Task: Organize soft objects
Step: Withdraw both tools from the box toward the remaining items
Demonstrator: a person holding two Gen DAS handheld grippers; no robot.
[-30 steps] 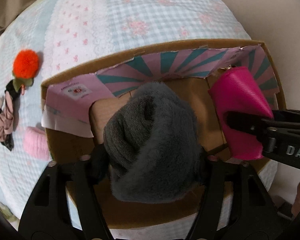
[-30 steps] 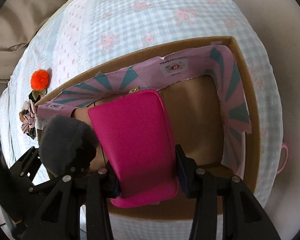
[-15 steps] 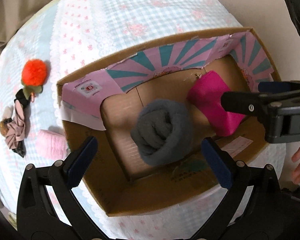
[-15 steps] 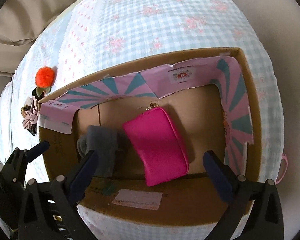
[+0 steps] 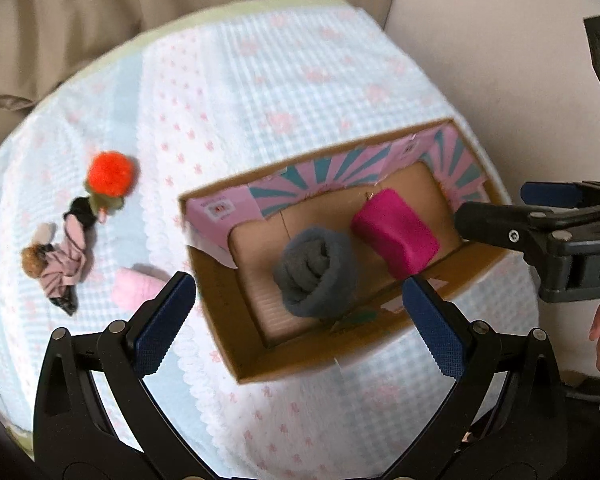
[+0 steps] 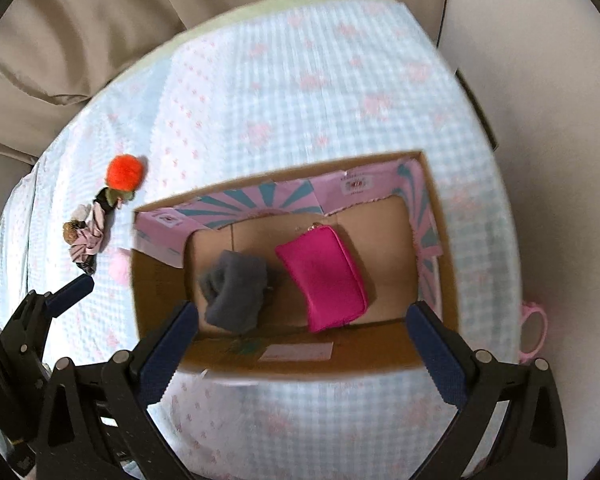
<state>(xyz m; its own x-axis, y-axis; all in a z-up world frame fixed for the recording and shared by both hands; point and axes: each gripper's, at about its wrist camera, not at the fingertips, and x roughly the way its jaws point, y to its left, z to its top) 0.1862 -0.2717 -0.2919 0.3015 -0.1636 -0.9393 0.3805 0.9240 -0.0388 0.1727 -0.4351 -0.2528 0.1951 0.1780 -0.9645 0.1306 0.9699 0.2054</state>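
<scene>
Box (image 6: 436,240), centre of frame, on checked cloth (image 6: 300,80): holds grey roll (image 6: 234,292) at left and pink pouch (image 6: 322,276) beside it at right. Left gripper (image 5: 300,308) and right gripper (image 6: 302,326): jaws spread wide, nothing grasped, both above the box. Left of the box on the cloth: orange pompom (image 5: 110,174), scrunchie (image 5: 66,256), pale pink item (image 5: 134,292).

The cardboard box (image 6: 440,264) stands open at the top, and its floor is bare to the right of the pink pouch (image 6: 322,278), while the grey rolled sock (image 6: 234,294) fills the left part just beside the pouch. Left of the box, an orange pompom (image 5: 110,174), a small doll (image 5: 60,264) and a pale pink soft thing (image 5: 134,290) crowd the tablecloth (image 5: 280,80), though the far cloth looks clear through the blur. Both grippers hang wide above, the right gripper (image 6: 302,342) over the near wall.
</scene>
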